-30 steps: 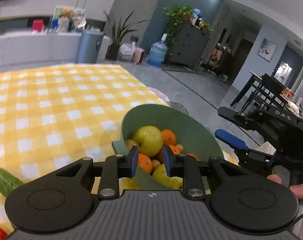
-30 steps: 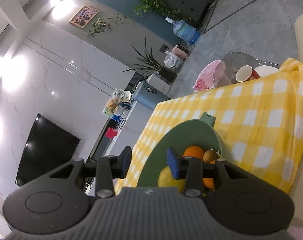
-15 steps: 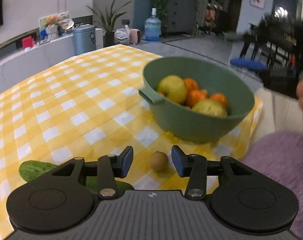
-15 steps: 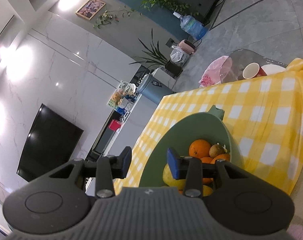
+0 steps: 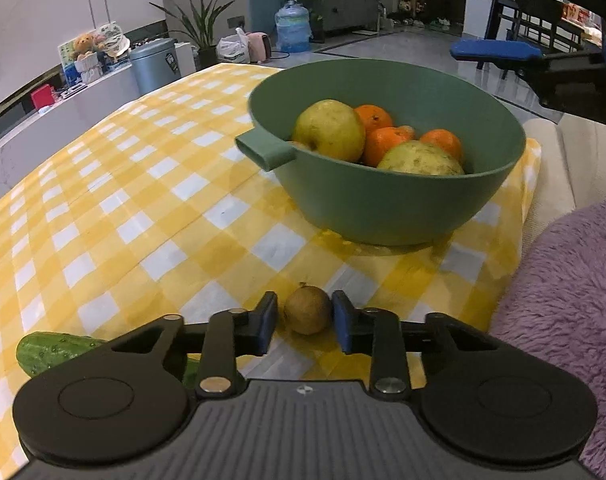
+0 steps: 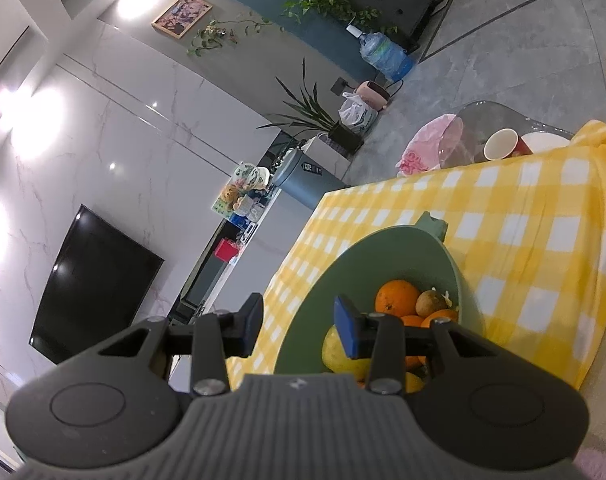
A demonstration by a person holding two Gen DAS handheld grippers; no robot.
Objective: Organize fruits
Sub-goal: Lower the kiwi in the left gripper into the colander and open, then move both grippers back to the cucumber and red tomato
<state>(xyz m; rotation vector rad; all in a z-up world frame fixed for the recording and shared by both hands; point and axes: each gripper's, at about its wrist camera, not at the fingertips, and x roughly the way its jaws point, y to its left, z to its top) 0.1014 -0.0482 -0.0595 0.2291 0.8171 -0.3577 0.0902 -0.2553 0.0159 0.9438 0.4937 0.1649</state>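
Observation:
A green bowl (image 5: pixel 383 208) stands on the yellow checked tablecloth (image 5: pixel 103 184) and holds pears, oranges and small brown fruits. A small brown round fruit (image 5: pixel 307 310) lies on the cloth in front of the bowl. My left gripper (image 5: pixel 305 320) is open, its blue pads on either side of that fruit with small gaps. My right gripper (image 6: pixel 299 326) is open and empty, held above the bowl (image 6: pixel 343 264). An orange (image 6: pixel 397 298) and a brown fruit (image 6: pixel 431 303) show inside it.
A cucumber (image 5: pixel 55 350) lies left of my left gripper. A purple fluffy cushion (image 5: pixel 567 300) is at the right, past the table edge. My right gripper's body (image 5: pixel 543 56) hangs above the bowl. A red cup (image 6: pixel 503 145) sits on a glass side table.
My left gripper has dropped from the bowl to the cloth and moved forward around the small brown fruit, and its jaws have narrowed. The right gripper has barely moved.

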